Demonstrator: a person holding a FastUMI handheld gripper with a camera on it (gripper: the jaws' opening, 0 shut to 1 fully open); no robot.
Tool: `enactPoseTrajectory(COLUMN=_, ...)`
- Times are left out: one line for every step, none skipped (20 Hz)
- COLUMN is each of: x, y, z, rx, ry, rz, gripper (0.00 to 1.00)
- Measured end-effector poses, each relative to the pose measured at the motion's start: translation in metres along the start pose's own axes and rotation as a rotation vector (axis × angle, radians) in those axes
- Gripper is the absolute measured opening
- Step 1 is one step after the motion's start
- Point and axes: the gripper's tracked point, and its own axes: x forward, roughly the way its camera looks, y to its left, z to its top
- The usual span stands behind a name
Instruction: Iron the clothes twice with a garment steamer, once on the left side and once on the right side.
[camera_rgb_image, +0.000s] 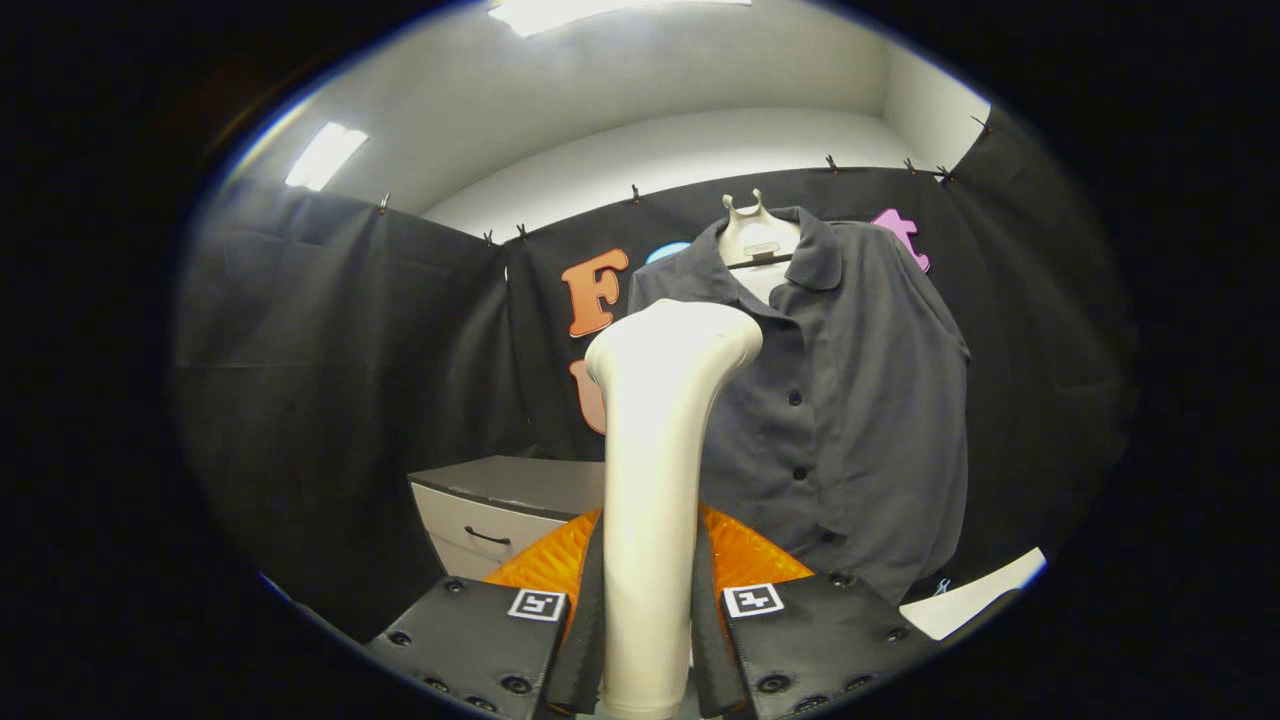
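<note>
A white garment steamer (655, 480) stands upright between my fingers, its head at the top pointing toward the shirt. My gripper (648, 620) is shut on the steamer's handle, with both black fingers (585, 625) pressed against its sides. Beyond it hangs a dark grey button-up shirt (850, 400) on a white mannequin hanger (755, 240), in front of the black cloth wall. The steamer head sits close to the shirt's left front panel near the collar; whether it touches the fabric I cannot tell.
A grey cabinet with a drawer and black handle (500, 515) stands low behind the fingers, left of the shirt. An orange ribbed surface (745, 555) lies just behind the fingers. A white ledge (985, 590) shows below the shirt's right hem.
</note>
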Motion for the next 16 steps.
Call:
enactPoseTrajectory(x=0.008, y=-0.001, z=-0.006, rx=-0.007, ry=-0.001, rz=-0.004, gripper=0.43)
enactPoseTrajectory(x=0.013, y=-0.002, z=-0.011, rx=-0.027, ry=-0.001, rz=-0.011, gripper=0.44)
enactPoseTrajectory(x=0.020, y=-0.003, z=-0.013, rx=-0.049, ry=-0.005, rz=-0.016, gripper=0.43)
enactPoseTrajectory(x=0.027, y=-0.001, z=-0.013, rx=-0.069, ry=-0.007, rz=-0.015, gripper=0.43)
enactPoseTrajectory(x=0.035, y=-0.001, z=-0.012, rx=-0.078, ry=-0.011, rz=-0.012, gripper=0.43)
enactPoseTrajectory(x=0.044, y=-0.002, z=-0.007, rx=-0.071, ry=-0.014, rz=-0.016, gripper=0.43)
enactPoseTrajectory(x=0.057, y=-0.007, z=-0.005, rx=-0.060, ry=-0.009, rz=-0.031, gripper=0.43)
enactPoseTrajectory(x=0.069, y=-0.015, z=-0.003, rx=-0.057, ry=-0.005, rz=-0.054, gripper=0.44)
enactPoseTrajectory(x=0.081, y=-0.023, z=-0.001, rx=-0.060, ry=-0.005, rz=-0.070, gripper=0.43)
enactPoseTrajectory(x=0.092, y=-0.027, z=0.001, rx=-0.059, ry=-0.002, rz=-0.077, gripper=0.44)
enactPoseTrajectory(x=0.102, y=-0.030, z=0.003, rx=-0.056, ry=0.005, rz=-0.078, gripper=0.43)
enactPoseTrajectory(x=0.111, y=-0.034, z=0.005, rx=-0.056, ry=0.008, rz=-0.085, gripper=0.43)
enactPoseTrajectory(x=0.118, y=-0.038, z=0.009, rx=-0.060, ry=0.003, rz=-0.095, gripper=0.43)
enactPoseTrajectory(x=0.125, y=-0.041, z=0.014, rx=-0.063, ry=-0.004, rz=-0.104, gripper=0.43)
enactPoseTrajectory(x=0.132, y=-0.042, z=0.020, rx=-0.066, ry=-0.011, rz=-0.106, gripper=0.43)
enactPoseTrajectory(x=0.137, y=-0.042, z=0.025, rx=-0.068, ry=-0.015, rz=-0.106, gripper=0.43)
